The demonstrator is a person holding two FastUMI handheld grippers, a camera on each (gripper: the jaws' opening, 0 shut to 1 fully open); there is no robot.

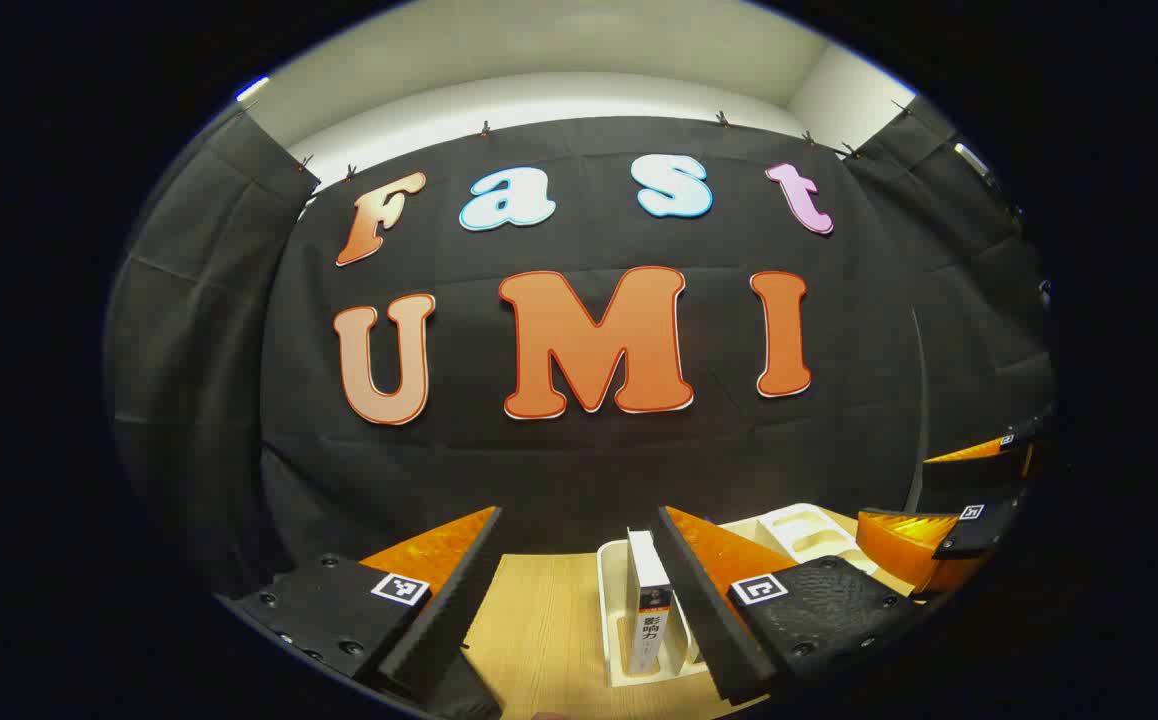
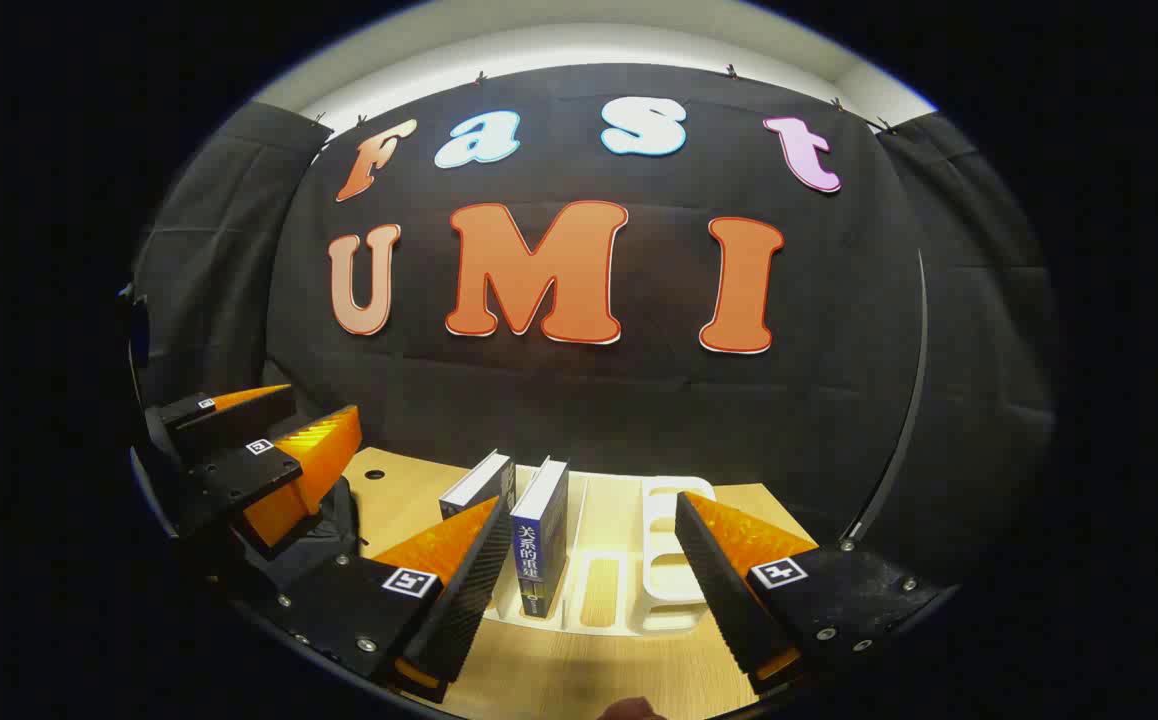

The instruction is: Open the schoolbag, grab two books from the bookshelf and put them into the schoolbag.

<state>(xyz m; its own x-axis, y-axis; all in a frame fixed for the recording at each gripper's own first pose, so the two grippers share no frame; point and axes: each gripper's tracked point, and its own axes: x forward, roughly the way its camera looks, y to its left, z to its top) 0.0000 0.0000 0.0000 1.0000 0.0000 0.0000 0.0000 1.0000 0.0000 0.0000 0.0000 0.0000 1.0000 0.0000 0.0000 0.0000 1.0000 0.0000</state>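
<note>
Left gripper (image 1: 579, 590) low in the left gripper view, fingers spread apart over the wooden table (image 1: 539, 620), nothing between them. White-spined book (image 1: 647, 610) upright in the white bookshelf (image 1: 611, 600), bottom centre, just beside the right-hand finger. Right gripper (image 2: 584, 590) at the bottom of the right gripper view, fingers likewise apart and empty. Blue book (image 2: 539, 545) upright in the rack, lower centre, second book (image 2: 479, 483) just left of it.

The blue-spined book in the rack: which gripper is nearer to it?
Right. The right gripper is open with the blue-spined book standing between its fingers in the white rack. The left gripper hangs off to that book's left, farther away.
</note>
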